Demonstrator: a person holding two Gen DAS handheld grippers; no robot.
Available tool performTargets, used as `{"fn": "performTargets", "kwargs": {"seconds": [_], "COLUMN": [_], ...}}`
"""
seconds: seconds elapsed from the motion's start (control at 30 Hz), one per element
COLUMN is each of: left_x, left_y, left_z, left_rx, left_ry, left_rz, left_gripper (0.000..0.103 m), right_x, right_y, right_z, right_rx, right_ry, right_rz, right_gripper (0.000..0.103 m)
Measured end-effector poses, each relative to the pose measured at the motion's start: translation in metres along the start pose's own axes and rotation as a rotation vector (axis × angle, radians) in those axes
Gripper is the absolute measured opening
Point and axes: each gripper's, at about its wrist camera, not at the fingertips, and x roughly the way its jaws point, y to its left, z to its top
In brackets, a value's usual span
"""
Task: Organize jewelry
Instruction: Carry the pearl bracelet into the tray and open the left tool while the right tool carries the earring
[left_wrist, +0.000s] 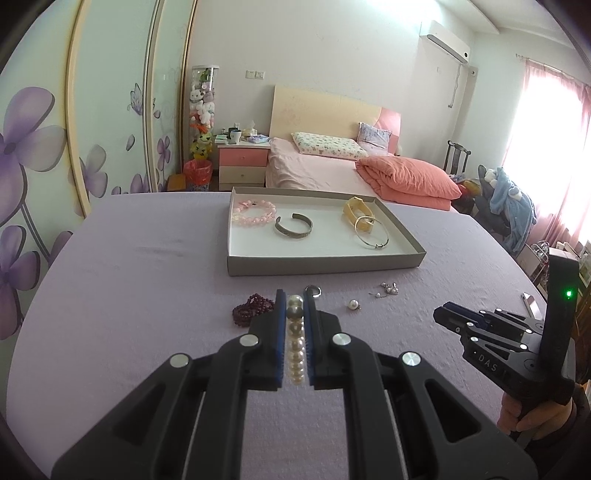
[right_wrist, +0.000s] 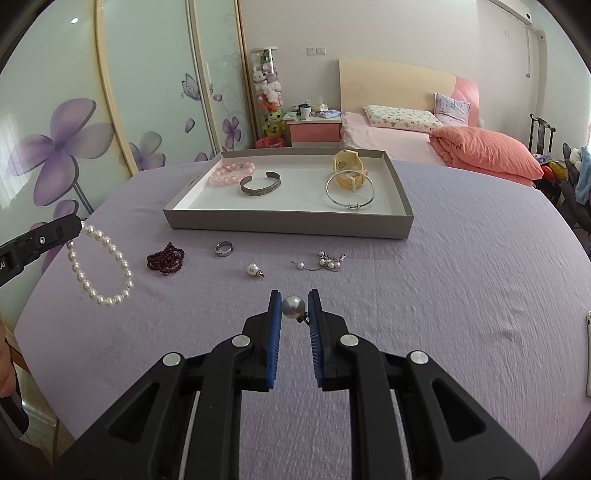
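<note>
left tool (left_wrist: 295, 306) is clamped on the pearl bracelet (right_wrist: 101, 267), dangling it above the purple desk (right_wrist: 443, 277), and right tool (right_wrist: 294, 295) has the grey pearl pendant (right_wrist: 293, 307) pinched, both short of the tray (right_wrist: 288, 221)

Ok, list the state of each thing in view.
Left claw: shut on white pearl bracelet, lifted.
Right claw: shut on grey pearl earring.
Grey cardboard tray: open, four bracelets and a watch inside.
Dark red bead bracelet: loose on purple cloth.
</note>
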Motion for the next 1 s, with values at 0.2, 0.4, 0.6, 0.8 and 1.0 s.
{"fn": "performTargets", "kwargs": {"seconds": [0.2,0.4,0.6,0.8,1.0], "left_x": [0.008,0.031,0.071,0.123,0.167], "left_y": [-0.001,0.004,0.007,0.019,0.023], "left_z": [0.017,0.056,0.094,0.114,0.116], "left_rx": [0.004,-0.021,-0.013,-0.037,-0.032], "left_ry": [-0.012,-0.024,-0.031,0.005,0.054], "left_rz": [-0.005,-0.012,0.004,0.029,0.045], "left_gripper": [0.009,0.009,0.009,0.009,0.009], "right_x": [0.003,0.015,0.036,0.065,0.09], "right_y": [-0.007,-0.025,-0.038,-0.041,-0.042], "right_z": [0.012,0.036,0.064,0.091,0.104], "right_rx": [0.014,0.038,0.044,0.022,0.01], "right_ry": [-0.008,-0.023,-0.038,-0.049,-0.043], "right_rz": [-0.001,-0.007,-0.025,-0.044,-0.038], "right_gripper": [0.015,0.015,0.015,0.015,0.015]}}
